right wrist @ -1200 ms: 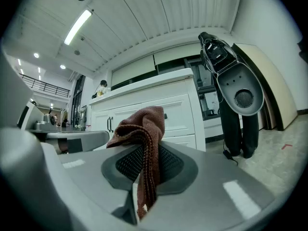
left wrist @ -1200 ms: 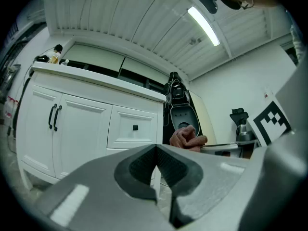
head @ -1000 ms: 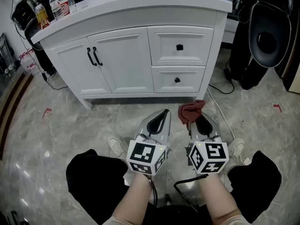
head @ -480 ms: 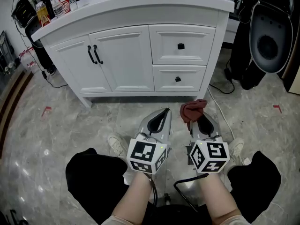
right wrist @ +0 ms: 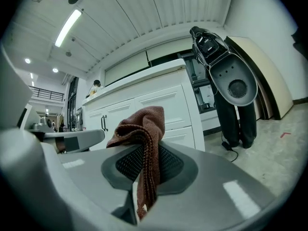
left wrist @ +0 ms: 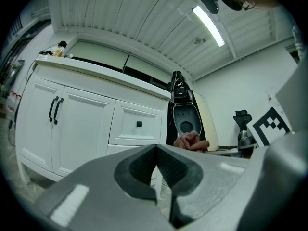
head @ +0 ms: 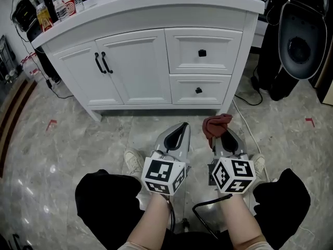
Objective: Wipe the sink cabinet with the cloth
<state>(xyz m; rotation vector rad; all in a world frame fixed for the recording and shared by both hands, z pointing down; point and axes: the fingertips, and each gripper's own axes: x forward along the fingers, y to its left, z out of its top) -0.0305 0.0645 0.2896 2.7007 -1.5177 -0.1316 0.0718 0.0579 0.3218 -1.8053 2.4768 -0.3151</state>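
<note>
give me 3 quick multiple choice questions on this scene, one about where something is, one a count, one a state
1. Where is the cloth?
A) on the countertop
B) in the right gripper
C) on the floor

2. How many drawers does the sink cabinet show?
A) one
B) two
C) four

3. How is the left gripper?
A) wide open
B) shut on the cloth
C) shut, empty

Answers:
1 B, the reddish-brown cloth is pinched between its jaws.
2 B, two stacked fronts, each with one black knob.
3 C, its jaws meet with nothing between them.
</note>
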